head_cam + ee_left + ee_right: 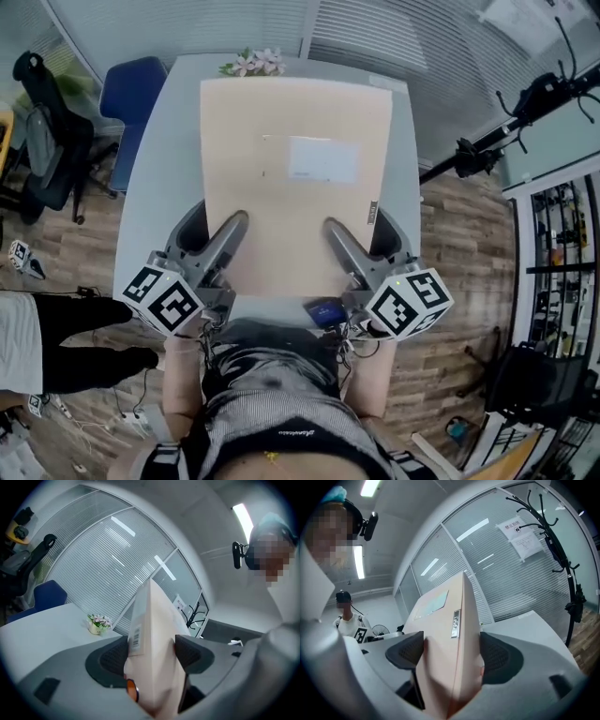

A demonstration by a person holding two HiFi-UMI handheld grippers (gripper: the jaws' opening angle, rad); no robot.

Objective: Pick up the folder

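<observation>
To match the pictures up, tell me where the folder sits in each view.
Head view: folder fills the middle, over the table.
Left gripper view: folder centre, edge-on, clamped in the left gripper.
Right gripper view: folder centre, edge-on, clamped in the right gripper.
Shared landmark: the grey table, behind the folder in both gripper views.

Observed left claw (232,227) and right claw (334,232) in grey moulded plastic, with black textured pads (114,657) inside. Noted white housings bearing black square markers: left cube (161,298), right cube (410,302). Recorded thin black cables (212,330) and a grey striped top (272,412).
</observation>
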